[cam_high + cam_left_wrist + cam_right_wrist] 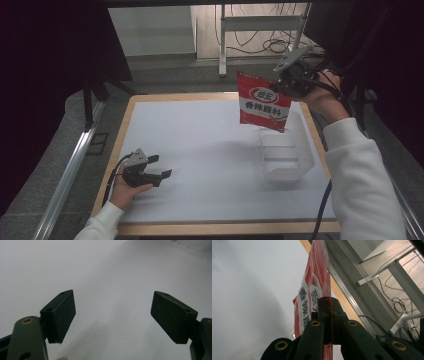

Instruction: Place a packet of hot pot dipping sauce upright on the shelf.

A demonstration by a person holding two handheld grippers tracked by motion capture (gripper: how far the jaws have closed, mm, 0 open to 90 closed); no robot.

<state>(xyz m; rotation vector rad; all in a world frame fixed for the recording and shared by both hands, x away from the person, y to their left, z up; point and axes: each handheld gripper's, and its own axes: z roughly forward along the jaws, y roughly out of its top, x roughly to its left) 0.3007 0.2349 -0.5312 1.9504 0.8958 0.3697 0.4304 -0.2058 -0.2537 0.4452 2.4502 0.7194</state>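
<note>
A red seasoning packet (262,102) with white Chinese lettering hangs in the air above the table's far right. My right gripper (286,82) is shut on its upper right edge; in the right gripper view the jaws clamp the packet (315,293) edge-on. Just below it stands a clear plastic container (282,152) on the white table. My left gripper (162,166) rests low at the front left, held in a hand. Its pads (61,315) stand wide apart over bare white surface, so it is open with nothing between them.
The white tabletop (200,145) has a wooden rim (220,228). Beyond the far edge are a grey floor, a white metal stand (260,25) and loose cables (275,46). Dark curtains flank both sides.
</note>
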